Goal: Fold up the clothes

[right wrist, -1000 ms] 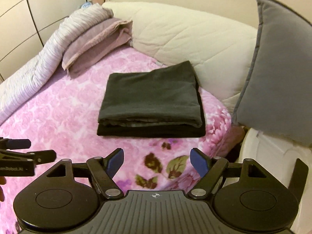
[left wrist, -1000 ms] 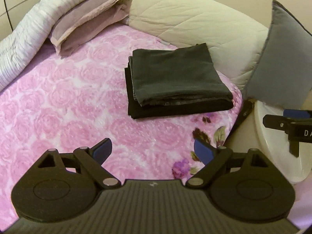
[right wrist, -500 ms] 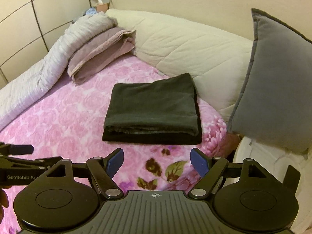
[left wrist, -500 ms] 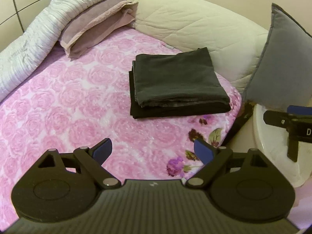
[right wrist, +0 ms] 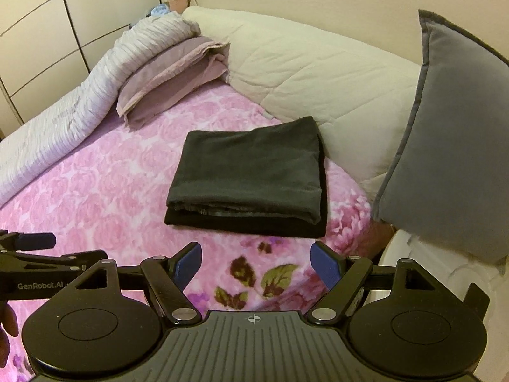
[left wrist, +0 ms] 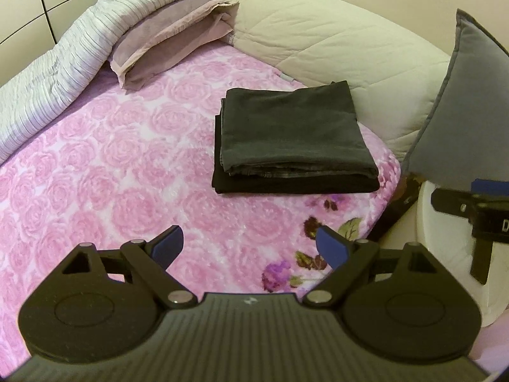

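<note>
The left gripper (left wrist: 251, 248) has its blue-padded fingers (left wrist: 168, 245) spread wide apart with nothing between them, hanging above the pink rose-print blanket (left wrist: 105, 159). The right gripper (right wrist: 256, 265) is the same: fingers (right wrist: 324, 267) wide apart and empty, over the blanket's near edge, where darker flowers and green leaves are printed. Each gripper shows at the edge of the other's view, the left one low on the left of the right wrist view, the right one at the right edge of the left wrist view, so the two sit side by side and clear of the cloth.

Ahead of both lies the folded clothes stack (right wrist: 251, 175), well apart from either gripper. It is two pieces: a dark grey garment (left wrist: 292, 133) folded into a neat rectangle, resting on a black one (left wrist: 296, 185) that shows along the near and left edges. The stack lies flat on the blanket near its right-hand corner. Its long axis runs roughly across the views, left to right; the layered fold edges face the grippers and its far side lies close to the cream quilt (right wrist: 318, 73) behind.

To the right of the stack a grey cushion (right wrist: 451, 146) stands upright. At the far left are a mauve pillow (left wrist: 171, 35) and a pale ribbed duvet (left wrist: 73, 60) rolled along the bed's side.
</note>
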A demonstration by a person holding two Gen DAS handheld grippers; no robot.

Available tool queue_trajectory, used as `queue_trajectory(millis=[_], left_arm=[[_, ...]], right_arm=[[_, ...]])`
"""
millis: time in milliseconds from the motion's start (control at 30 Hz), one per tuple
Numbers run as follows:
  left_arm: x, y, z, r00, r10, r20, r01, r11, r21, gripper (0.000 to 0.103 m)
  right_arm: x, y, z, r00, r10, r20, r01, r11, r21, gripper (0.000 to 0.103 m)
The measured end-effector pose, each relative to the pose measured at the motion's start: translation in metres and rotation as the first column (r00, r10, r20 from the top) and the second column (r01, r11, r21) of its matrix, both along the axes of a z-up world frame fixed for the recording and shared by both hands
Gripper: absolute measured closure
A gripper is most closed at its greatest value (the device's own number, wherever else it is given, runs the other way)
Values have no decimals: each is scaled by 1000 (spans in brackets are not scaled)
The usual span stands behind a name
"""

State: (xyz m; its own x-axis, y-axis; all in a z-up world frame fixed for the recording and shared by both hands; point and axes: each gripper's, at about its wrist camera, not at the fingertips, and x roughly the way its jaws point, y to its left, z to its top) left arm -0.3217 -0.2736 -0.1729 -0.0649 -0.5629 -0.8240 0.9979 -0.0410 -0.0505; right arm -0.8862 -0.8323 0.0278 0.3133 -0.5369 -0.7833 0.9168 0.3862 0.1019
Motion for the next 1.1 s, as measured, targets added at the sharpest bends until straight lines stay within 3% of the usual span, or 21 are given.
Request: queue_trajectory(millis=[133,600,1100], left_arm=[[-1,-3,-3,999,14,-30,-14,1000,13,20],[-25,-6,-17,999,-6,51,5,1000,17,20],[-43,-9,-22,998,-5,62,4,1000,25,20]], right_arm=[[-3,2,-1,1000,-1,1,1,1000,7,24],[-17,-1,-18,1000,-24,-11,24,999,49,24],[-28,-4,-21,1000,-12,-5,13,998,62,24]])
